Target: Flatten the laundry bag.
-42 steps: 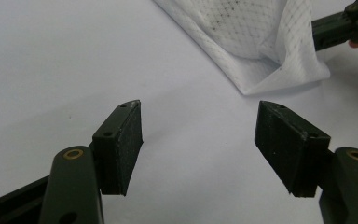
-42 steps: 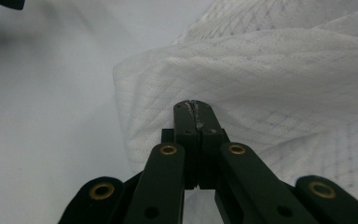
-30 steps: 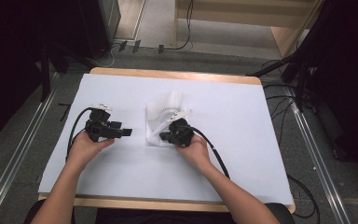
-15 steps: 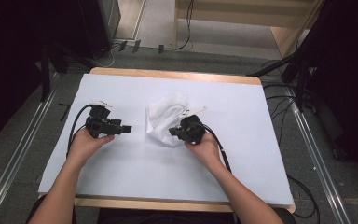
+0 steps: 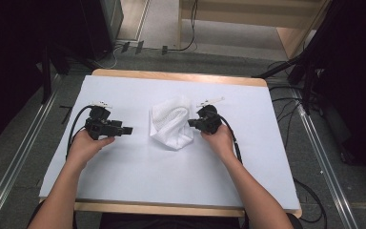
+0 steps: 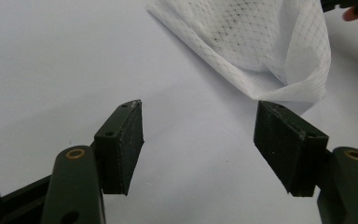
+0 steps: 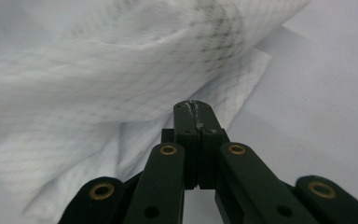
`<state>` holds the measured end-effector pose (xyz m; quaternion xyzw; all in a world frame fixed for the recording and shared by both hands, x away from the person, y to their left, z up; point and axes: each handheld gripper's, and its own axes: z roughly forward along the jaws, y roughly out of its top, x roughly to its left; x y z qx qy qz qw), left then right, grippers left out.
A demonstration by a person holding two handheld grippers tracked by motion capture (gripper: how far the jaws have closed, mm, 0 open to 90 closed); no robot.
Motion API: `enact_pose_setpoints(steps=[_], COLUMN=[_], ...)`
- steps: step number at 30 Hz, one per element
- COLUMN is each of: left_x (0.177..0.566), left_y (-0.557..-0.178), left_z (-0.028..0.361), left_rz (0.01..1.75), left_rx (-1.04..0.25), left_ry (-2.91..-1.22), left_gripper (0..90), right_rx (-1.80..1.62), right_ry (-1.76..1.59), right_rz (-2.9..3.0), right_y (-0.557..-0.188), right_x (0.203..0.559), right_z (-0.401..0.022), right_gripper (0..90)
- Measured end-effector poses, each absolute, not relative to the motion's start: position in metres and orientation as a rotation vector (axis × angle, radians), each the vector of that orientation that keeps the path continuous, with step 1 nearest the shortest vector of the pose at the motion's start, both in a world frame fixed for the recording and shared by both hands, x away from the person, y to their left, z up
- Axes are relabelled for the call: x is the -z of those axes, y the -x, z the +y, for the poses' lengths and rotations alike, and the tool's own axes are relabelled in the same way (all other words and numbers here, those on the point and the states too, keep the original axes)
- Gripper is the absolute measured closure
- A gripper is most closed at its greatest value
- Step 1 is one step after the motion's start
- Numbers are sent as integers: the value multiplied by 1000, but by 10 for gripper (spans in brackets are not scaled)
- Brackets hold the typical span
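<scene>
White mesh cloth [image 5: 170,125]: crumpled heap at the centre of the tabletop [image 5: 138,176], one corner lifted. Right tool [image 5: 194,123], at the cloth's 3 o'clock edge: jaws pressed together with a thin fold of the cloth seemingly pinched at their tips; in the right gripper view [image 7: 196,108] the fabric bunches just beyond the closed pads, so the bite looks shallow. Left tool [image 5: 127,130], at the cloth's 9 o'clock and a little apart from it: jaws spread wide, nothing between them; in the left gripper view [image 6: 198,140] the cloth [image 6: 261,46] lies ahead at 1 o'clock. Risks: so slight a bite could slip free under a pull; a one-sided tug could drag the whole heap rather than spread it. Clearance: bare tabletop all round, widest toward 6 o'clock; the 12 o'clock edge is nearer.
</scene>
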<state>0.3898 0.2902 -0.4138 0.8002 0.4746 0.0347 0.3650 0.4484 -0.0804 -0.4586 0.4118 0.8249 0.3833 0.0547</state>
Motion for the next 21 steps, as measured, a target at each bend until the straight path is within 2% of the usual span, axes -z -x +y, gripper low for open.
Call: enact_pose_setpoints(steps=[7, 16, 21], left_x=[414, 410, 409], left_y=[-390, -388, -387], left_z=[296, 310, 323], left_rz=[1233, 1265, 1289], left_rx=[-92, -113, -128], left_ry=[-2049, -2036, -2006], left_gripper=[338, 338, 338], right_rx=[-1195, -1319, -1342], right_ry=[-1292, -1164, -1107], right_rz=[2502, 2508, 2543], right_y=[-464, -453, -444], right_x=[470, 437, 431], right_z=[-70, -42, -28], right_gripper=[900, 900, 900])
